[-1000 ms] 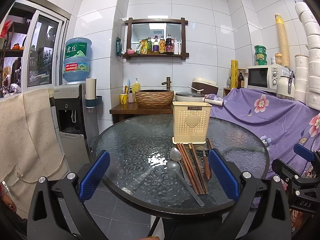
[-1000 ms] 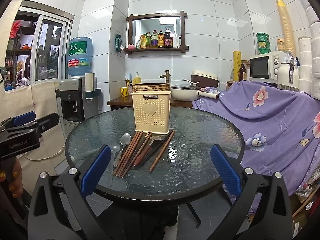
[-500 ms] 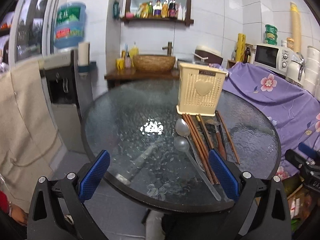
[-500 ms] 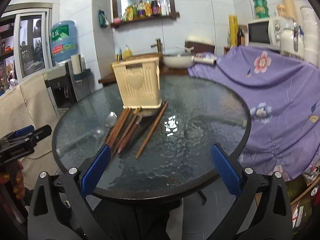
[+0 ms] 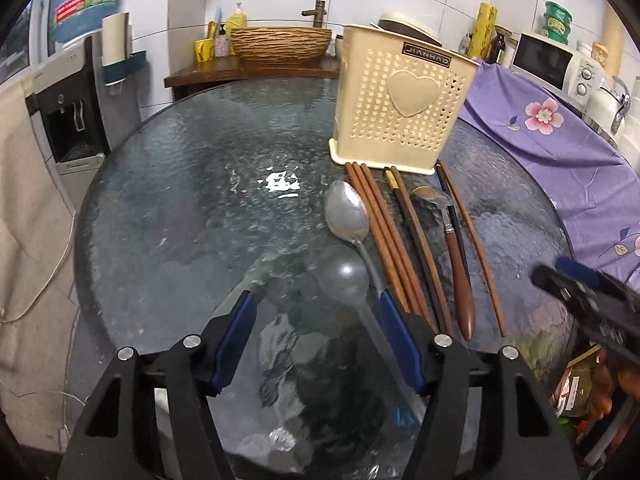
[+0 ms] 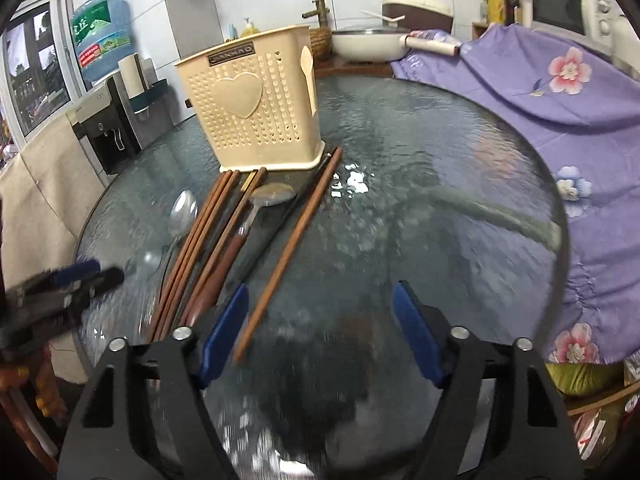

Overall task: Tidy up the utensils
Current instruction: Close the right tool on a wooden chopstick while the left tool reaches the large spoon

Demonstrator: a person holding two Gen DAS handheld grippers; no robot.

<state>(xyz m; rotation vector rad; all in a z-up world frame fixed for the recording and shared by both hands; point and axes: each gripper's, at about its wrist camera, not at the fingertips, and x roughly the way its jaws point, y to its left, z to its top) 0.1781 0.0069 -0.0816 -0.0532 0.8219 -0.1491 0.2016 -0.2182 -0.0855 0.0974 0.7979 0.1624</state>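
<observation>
A cream perforated utensil holder (image 5: 400,108) with a heart stands on the round glass table (image 5: 180,200); it also shows in the right wrist view (image 6: 256,112). In front of it lie brown chopsticks (image 5: 384,236), two metal spoons (image 5: 346,212) and a wooden-handled spoon (image 5: 456,264). My left gripper (image 5: 316,320) is open, low over the near table edge, its fingers either side of the nearer spoon's bowl (image 5: 344,276). My right gripper (image 6: 320,320) is open and empty over the table, with one lone chopstick (image 6: 292,248) just inside its left finger.
A purple flowered cloth (image 6: 540,92) covers the counter to the right, with a microwave (image 5: 556,68) on it. A water dispenser (image 5: 68,92) stands to the left. A wooden shelf with a woven basin (image 5: 280,42) is behind the table.
Both grippers have moved forward and down, close over the table by the utensils. Both jaws have narrowed but stay open. The utensils have not moved.
</observation>
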